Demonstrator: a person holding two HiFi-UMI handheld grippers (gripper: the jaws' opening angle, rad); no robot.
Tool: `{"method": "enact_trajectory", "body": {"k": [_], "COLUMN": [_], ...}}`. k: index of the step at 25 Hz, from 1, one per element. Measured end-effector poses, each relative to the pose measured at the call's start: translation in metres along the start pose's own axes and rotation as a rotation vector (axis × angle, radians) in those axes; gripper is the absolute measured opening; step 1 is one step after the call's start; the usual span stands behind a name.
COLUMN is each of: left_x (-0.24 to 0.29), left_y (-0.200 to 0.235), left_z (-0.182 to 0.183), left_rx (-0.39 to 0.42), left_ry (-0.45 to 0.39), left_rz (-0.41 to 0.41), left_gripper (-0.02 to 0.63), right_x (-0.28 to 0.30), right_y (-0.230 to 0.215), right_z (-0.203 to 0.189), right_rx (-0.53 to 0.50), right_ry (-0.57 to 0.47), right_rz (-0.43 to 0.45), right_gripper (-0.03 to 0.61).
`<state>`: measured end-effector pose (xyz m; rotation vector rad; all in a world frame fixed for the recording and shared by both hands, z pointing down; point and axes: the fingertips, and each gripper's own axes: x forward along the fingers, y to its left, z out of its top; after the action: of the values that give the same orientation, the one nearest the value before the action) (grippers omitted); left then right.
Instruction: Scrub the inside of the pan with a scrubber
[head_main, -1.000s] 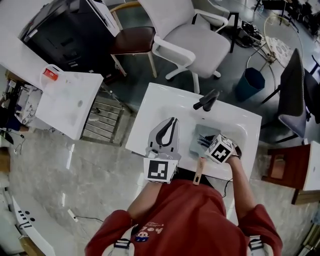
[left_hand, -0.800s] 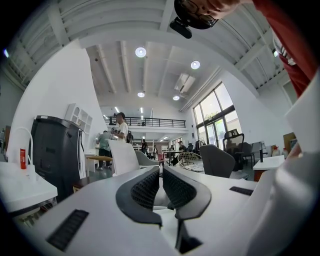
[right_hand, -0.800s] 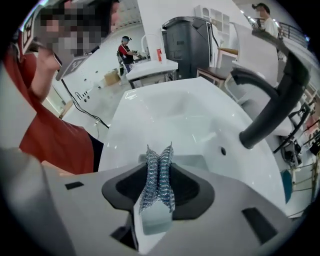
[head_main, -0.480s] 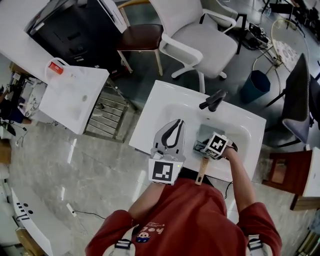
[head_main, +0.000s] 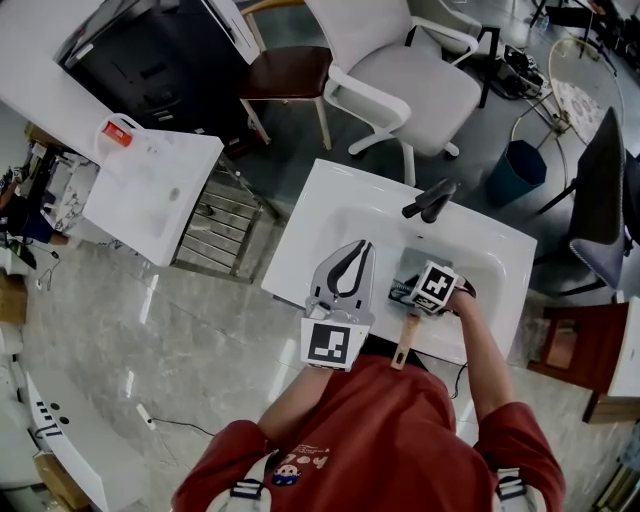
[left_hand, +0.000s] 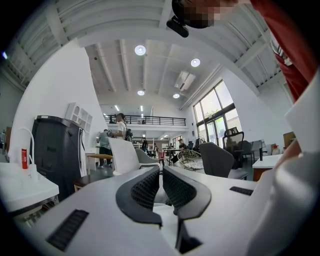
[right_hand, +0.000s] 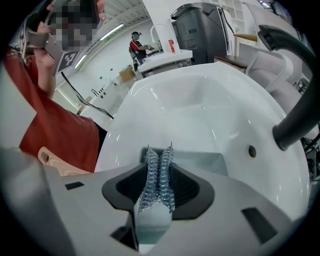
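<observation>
A grey square pan (head_main: 412, 268) with a wooden handle (head_main: 404, 342) lies in the white sink (head_main: 330, 205). My right gripper (head_main: 408, 290) reaches down into the pan. In the right gripper view that gripper (right_hand: 160, 175) is shut on a silvery steel-wool scrubber (right_hand: 159, 156), with the pan's grey wall (right_hand: 209, 161) just ahead of it. My left gripper (head_main: 357, 246) lies on the sink's near left rim beside the pan. Its jaws point away from me and stand together with nothing between them (left_hand: 161, 172).
A black faucet (head_main: 430, 200) rises at the far rim of the sink, seen as the faucet (right_hand: 300, 112) at the right of the right gripper view. A white office chair (head_main: 410, 80), a brown stool (head_main: 285, 75), a blue bin (head_main: 518, 168) and a white side table (head_main: 150, 200) stand around.
My right gripper has shifted a little further over the pan with the scrubber, covering more of it. The left gripper keeps its place on the rim. The head view has drifted slightly.
</observation>
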<state>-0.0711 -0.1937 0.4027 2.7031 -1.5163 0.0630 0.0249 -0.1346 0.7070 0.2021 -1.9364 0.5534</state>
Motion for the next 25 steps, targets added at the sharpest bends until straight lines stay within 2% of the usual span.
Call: {"method": "enact_trajectory", "body": {"k": [7, 10, 16, 20, 25], "left_x": [-0.006, -0.012, -0.017, -0.021, -0.022], "left_y": [0.003, 0.007, 0.011, 0.012, 0.013], "left_z": [-0.003, -0.007, -0.009, -0.012, -0.014], "left_rx": [0.005, -0.001, -0.001, -0.008, -0.012], "left_ry": [0.011, 0.018, 0.032, 0.038, 0.044], "left_rz": [0.017, 0.037, 0.055, 0.064, 0.067], "left_gripper": [0.035, 0.035, 0.035, 0.035, 0.035], "right_x": [0.006, 0.011, 0.019, 0.031, 0.035], "right_y": [-0.023, -0.041, -0.078, -0.094, -0.1], "right_z": [-0.002, -0.004, -0.005, -0.01, -0.011], "right_rx": [0.041, 0.043, 0.018, -0.024, -0.039], "right_ry": [-0.039, -0.032, -0.012, 0.027, 0.025], "right_rz": [-0.052, -0.107, -0.274, -0.371, -0.394], "right_gripper": [0.154, 0.155, 0.153, 0.147, 0.144]}}
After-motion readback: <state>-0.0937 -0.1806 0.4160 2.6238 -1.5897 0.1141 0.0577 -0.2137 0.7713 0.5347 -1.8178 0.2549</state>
